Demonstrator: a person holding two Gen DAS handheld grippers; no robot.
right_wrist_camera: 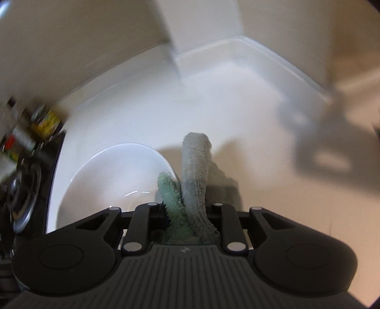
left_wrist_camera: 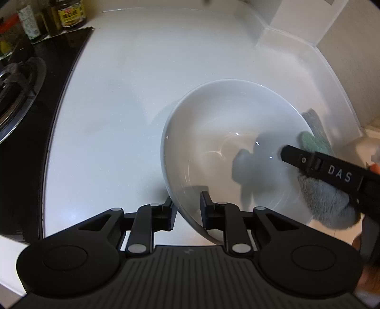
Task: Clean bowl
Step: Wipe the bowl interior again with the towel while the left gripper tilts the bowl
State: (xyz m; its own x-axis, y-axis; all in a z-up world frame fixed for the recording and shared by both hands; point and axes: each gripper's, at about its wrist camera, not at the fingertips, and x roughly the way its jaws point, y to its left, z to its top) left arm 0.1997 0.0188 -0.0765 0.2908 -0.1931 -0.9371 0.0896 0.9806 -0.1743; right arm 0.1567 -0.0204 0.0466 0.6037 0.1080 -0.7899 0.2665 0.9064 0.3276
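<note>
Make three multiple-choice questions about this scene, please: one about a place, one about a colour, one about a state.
1. Where is the stove?
A. left of the bowl
B. right of the bowl
C. behind the wall

2. What colour is the bowl?
A. black
B. white
C. red

3. What does the left gripper do?
A. hangs open in the air
B. clamps the bowl's rim
C. holds the cloth

Key: 1 A, the stove lies left of the bowl. 2 B, the glaze is white. 3 B, the left gripper has one finger on each side of the rim; the right gripper holds the cloth.

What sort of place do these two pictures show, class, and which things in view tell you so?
Most likely a home kitchen. A gas stove burner sits at the edge of a white countertop, with condiment jars and bottles behind it, and a white bowl is being wiped with a cloth.
</note>
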